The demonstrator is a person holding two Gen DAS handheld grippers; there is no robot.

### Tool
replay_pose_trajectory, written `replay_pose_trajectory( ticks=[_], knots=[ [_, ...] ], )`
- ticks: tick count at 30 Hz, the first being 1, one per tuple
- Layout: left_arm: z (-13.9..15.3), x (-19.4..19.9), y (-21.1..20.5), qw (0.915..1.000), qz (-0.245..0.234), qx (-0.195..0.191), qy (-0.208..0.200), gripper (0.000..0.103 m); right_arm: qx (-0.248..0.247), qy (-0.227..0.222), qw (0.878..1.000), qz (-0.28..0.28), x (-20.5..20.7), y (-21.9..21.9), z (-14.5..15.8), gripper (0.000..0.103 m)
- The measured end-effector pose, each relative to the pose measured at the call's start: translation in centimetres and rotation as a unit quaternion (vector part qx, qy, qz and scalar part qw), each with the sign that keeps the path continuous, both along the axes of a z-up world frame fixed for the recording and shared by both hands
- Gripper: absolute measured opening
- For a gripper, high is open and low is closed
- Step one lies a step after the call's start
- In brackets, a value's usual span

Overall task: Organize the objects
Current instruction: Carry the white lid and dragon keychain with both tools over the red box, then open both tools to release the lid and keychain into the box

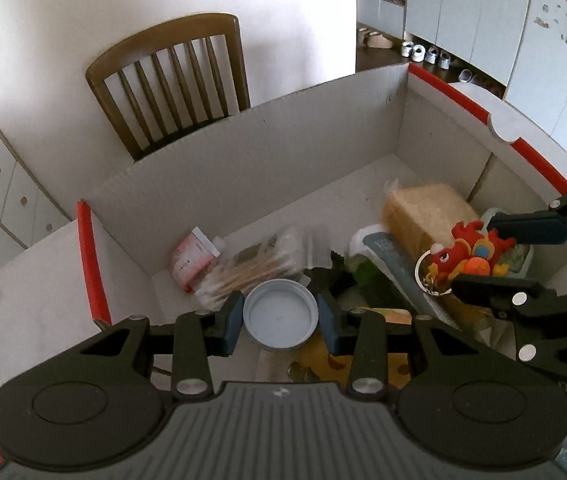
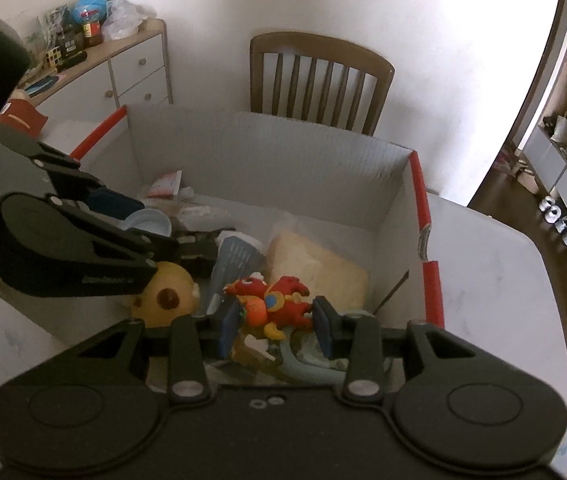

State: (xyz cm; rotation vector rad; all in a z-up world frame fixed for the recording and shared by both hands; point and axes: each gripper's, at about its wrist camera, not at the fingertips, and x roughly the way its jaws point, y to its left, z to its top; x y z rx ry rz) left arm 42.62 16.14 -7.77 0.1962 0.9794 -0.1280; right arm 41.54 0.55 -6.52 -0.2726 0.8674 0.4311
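A white cardboard box (image 1: 267,148) with red edge strips stands open on the table; it also shows in the right wrist view (image 2: 267,152). My left gripper (image 1: 281,322) is shut on a pale blue round lid (image 1: 281,320) and holds it over the box's near left part. My right gripper (image 2: 277,322) is shut on a red dragon keychain (image 2: 273,302) above the box's right side; the keychain (image 1: 467,254) and right gripper (image 1: 483,256) show in the left wrist view too. The left gripper with the lid (image 2: 149,222) shows at left in the right wrist view.
In the box lie a pink-and-white packet (image 1: 193,260), a bag of cotton swabs (image 1: 251,272), a yellow sponge block (image 1: 427,212), a grey-blue flat piece (image 1: 391,258) and a yellow round toy (image 2: 167,296). A wooden chair (image 1: 171,76) stands behind the box. A drawer cabinet (image 2: 131,68) is at left.
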Motion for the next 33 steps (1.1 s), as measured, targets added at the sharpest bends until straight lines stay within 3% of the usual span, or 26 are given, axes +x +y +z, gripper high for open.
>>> replay_pose_trajectory(
  ticks=[4,12,19,33],
  knots=[
    [0.0,0.0,0.1,1.0,0.005,0.001,0.001,0.041,0.004,0.002,1.0,-0.004,-0.2,-0.6,0.1,0.046],
    [0.8,-1.2,0.3,0.9996,0.025,0.002,-0.014,0.063,0.012,-0.004,1.0,-0.008,-1.0,-1.6,0.9,0.053],
    [2.2,-3.0,0.6,0.9986,0.032,-0.037,-0.023,0.063,0.021,-0.015,1.0,-0.011,-2.2,-2.5,2.4,0.055],
    [7.2,-8.9,-0.7,0.9917,0.017,-0.095,-0.086,0.063,0.053,-0.052,0.997,0.004,-5.7,-3.2,6.4,0.06]
  ],
)
